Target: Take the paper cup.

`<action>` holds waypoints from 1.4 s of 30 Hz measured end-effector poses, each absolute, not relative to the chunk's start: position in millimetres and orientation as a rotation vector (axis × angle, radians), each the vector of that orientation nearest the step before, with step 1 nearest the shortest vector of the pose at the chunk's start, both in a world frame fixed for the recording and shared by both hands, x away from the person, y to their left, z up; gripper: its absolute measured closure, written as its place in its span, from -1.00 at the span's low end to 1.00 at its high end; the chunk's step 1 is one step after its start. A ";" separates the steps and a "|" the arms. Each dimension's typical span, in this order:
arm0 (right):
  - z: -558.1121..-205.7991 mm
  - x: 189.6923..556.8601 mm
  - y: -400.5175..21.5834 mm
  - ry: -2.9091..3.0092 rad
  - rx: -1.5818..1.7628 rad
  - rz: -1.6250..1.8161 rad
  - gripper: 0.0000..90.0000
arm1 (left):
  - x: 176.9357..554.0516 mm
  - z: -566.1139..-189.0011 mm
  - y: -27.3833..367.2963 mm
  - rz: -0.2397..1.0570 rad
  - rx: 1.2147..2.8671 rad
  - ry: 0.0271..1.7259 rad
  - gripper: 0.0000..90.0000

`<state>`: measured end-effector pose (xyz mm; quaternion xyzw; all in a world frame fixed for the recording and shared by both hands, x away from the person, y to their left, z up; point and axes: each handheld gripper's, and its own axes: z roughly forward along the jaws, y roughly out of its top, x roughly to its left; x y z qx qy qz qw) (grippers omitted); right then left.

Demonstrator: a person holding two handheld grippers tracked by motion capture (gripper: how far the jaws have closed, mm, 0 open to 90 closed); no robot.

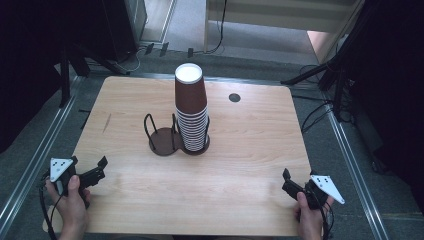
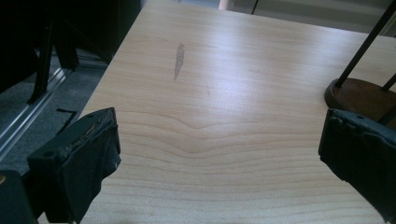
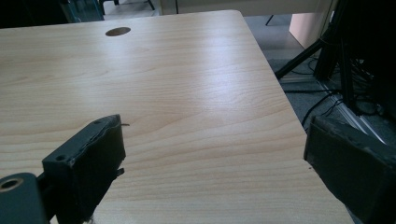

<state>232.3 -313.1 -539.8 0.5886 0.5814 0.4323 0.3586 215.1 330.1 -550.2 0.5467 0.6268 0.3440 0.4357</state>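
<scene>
At table's near corners, left gripper (image 1: pixel 95 170) and right gripper (image 1: pixel 292 181) jaws apart, cup stack (image 1: pixel 191 107) centre.

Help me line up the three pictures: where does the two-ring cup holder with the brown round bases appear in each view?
High view: the cup holder stands mid-table; its left ring is bare, its right ring holds the stack of brown cups.
Left gripper view: one brown base with black rods sits at the right edge.
Right gripper view: not in it.
Shared landmark: the dark round hole in the table.
</scene>
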 end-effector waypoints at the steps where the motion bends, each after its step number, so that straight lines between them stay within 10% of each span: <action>1: -539.8 232.4 -312.9 1.502 1.515 1.113 -0.88 | 215.1 -550.4 328.9 0.861 1.369 1.553 -1.00; 42: -463.8 249.1 -223.3 1.591 1.274 1.297 -0.79 | 216.5 -550.5 323.6 0.860 1.436 1.521 -1.00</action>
